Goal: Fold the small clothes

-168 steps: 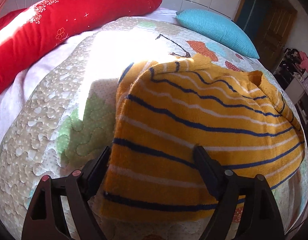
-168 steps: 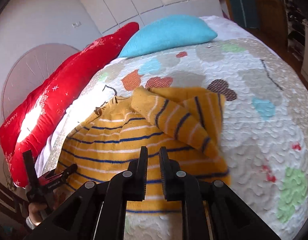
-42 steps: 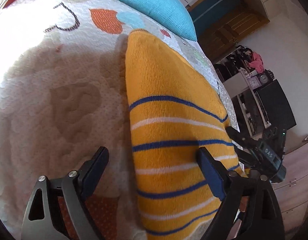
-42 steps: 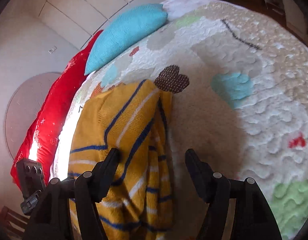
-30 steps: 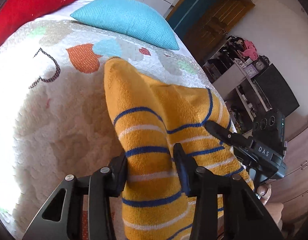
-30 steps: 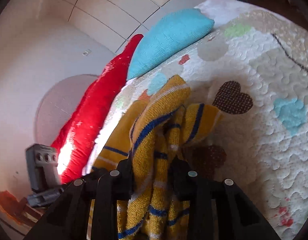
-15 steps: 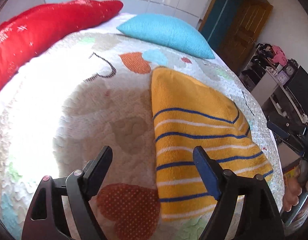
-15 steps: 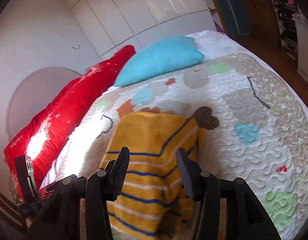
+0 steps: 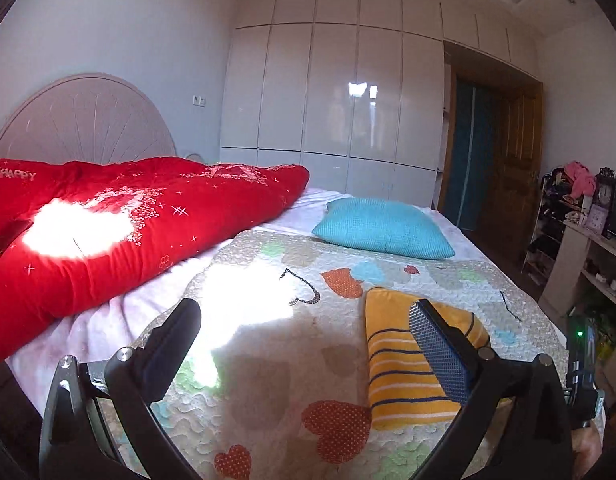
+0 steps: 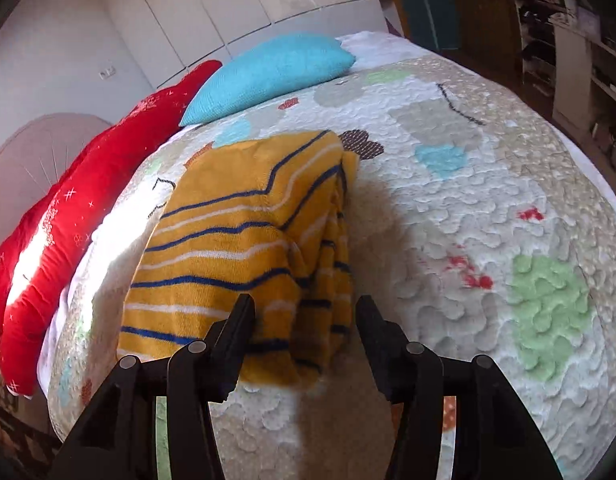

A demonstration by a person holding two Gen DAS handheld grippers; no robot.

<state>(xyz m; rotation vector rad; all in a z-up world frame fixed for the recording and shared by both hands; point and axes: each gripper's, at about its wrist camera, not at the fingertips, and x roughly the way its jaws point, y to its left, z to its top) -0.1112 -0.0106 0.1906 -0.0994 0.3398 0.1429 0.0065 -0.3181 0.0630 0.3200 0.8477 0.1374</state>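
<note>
A quilted bedspread (image 9: 268,360) with coloured hearts covers the bed. At its head end lies a long red bolster (image 9: 120,224), sunlit, just beside a turquoise cushion (image 9: 381,228). Behind the bolster stands a rounded headboard (image 9: 84,120). Beyond the cushion rise glossy white wardrobe doors (image 9: 347,100), with a wooden door (image 9: 515,152) beside them.

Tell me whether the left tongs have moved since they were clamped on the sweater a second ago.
Yes. The left tongs have opened and pulled back from the sweater, away from the blue pillow.
</note>
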